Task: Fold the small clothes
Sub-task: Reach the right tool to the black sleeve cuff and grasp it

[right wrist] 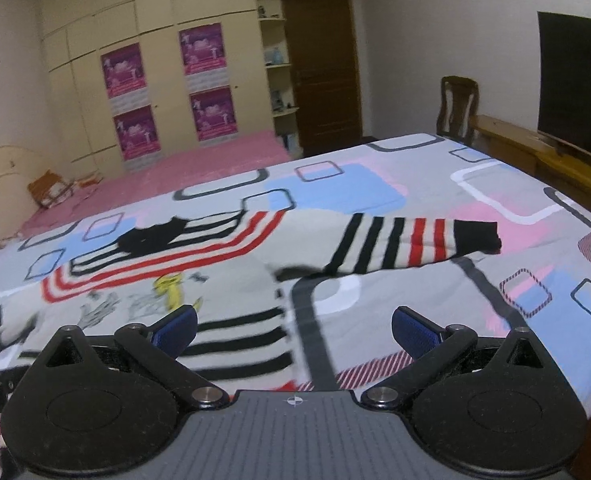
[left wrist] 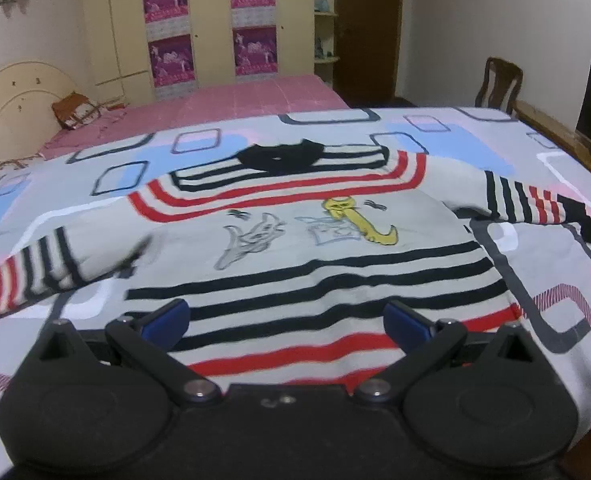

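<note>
A small grey sweater (left wrist: 295, 248) with black and red stripes, a black collar and a yellow cartoon print lies flat on the bed, hem toward me, both sleeves spread out. My left gripper (left wrist: 287, 320) is open and empty just above the hem. My right gripper (right wrist: 295, 328) is open and empty over the sweater's right hem corner (right wrist: 247, 340). The right sleeve (right wrist: 407, 244) stretches out ahead of it, with a black cuff. The left sleeve (left wrist: 31, 276) lies at the left.
The sweater rests on a patterned bedspread (left wrist: 555, 288) (right wrist: 495, 280). A pink bed (left wrist: 223, 104) and a cream wardrobe (left wrist: 199, 20) stand behind. A wooden chair (right wrist: 457, 108), a dark screen (right wrist: 575, 88) and a wooden ledge are at the right.
</note>
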A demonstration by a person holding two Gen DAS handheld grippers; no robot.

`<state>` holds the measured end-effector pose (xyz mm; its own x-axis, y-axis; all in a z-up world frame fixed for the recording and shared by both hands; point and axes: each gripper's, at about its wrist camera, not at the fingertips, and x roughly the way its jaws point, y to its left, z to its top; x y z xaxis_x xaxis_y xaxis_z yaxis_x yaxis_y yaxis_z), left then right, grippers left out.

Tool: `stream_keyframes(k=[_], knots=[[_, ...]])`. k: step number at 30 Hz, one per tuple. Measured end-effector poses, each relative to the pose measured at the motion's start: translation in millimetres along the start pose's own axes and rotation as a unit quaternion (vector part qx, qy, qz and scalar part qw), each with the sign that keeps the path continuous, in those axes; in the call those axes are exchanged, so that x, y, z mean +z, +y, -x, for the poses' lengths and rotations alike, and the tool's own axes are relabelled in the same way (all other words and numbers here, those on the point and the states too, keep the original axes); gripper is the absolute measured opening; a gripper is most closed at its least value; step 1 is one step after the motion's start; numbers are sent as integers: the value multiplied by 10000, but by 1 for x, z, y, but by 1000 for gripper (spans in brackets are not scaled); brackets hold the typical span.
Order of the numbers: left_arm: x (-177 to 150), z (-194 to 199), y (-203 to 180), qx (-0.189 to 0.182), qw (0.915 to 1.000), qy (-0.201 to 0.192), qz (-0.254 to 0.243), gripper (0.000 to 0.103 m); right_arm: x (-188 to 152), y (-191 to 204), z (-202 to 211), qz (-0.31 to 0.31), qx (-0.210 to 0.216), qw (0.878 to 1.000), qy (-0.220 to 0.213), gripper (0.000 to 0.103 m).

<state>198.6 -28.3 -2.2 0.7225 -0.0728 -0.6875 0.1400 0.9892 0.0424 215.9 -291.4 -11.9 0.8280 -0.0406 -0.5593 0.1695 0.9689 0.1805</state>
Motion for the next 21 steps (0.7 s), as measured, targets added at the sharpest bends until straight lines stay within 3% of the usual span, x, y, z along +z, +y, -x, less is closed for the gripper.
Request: stream_keyframes(k=[4,8,9,11,14,17,21], knots=[[16,-28,-24,79,9999,72,-13,103,17,-37,-39,-265,21,9996,-7,103],[40,-64,-44,-132,9991,246,320,103,37,-86,-83,-616,-174,9979,-34,102],[45,-75,-50,-120,9987,357,341,103,41,-98,-93,-680,-261,9973,-42,91],[53,-95,-59,-249,9971,563,451,101,51,-126,-116,-901,-330,9954,37,58],[60,-112,-73,-297,9964,624,497,100,57,-166,-147,-1346,-433,9898,165,58],[63,-123,-78,-285,9957,570,667,103,55,-199,-171,-1718,-552,9833,254,47],[67,-142,-77,-278,9923,862,840,103,44,-239,-194,-2553,-611,9638,475,46]])
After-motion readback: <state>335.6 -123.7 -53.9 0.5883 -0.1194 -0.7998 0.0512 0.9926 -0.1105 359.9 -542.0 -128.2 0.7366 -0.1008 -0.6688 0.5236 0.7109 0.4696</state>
